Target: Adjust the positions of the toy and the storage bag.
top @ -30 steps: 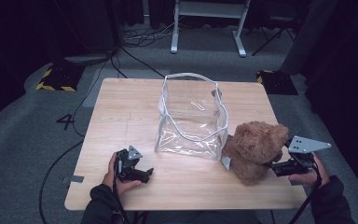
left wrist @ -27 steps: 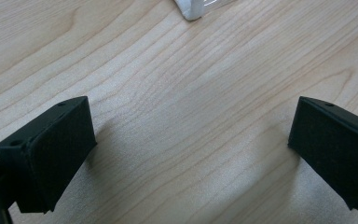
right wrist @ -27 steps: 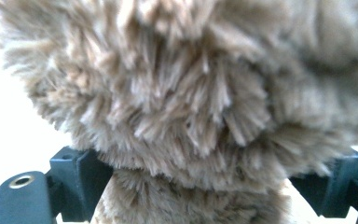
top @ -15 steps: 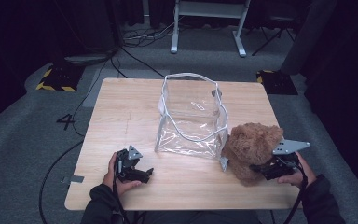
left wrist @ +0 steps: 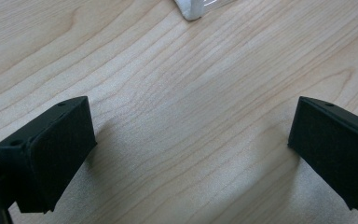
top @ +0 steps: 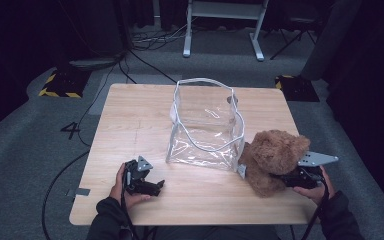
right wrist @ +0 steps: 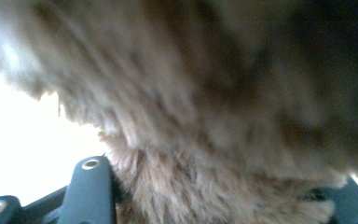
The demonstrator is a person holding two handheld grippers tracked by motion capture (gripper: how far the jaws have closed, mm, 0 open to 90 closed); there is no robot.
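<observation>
A brown teddy bear sits on the wooden table at the right, leaning against a clear plastic bag that stands open in the middle. My right gripper is low at the bear's right side; its jaws have just been closing and now press into the fur. In the right gripper view the bear's fur bulges between the two jaws of the right gripper. My left gripper rests on the table at the front left, open, with bare wood between its pads.
A corner of the bag lies ahead of the left gripper. Beyond the table, the dark floor holds cables and a white stand. Bare wood stretches along the table's left and far sides.
The right gripper has sunk and moved left onto the bear, and its jaws have closed on the fur. The left gripper has stayed put.
</observation>
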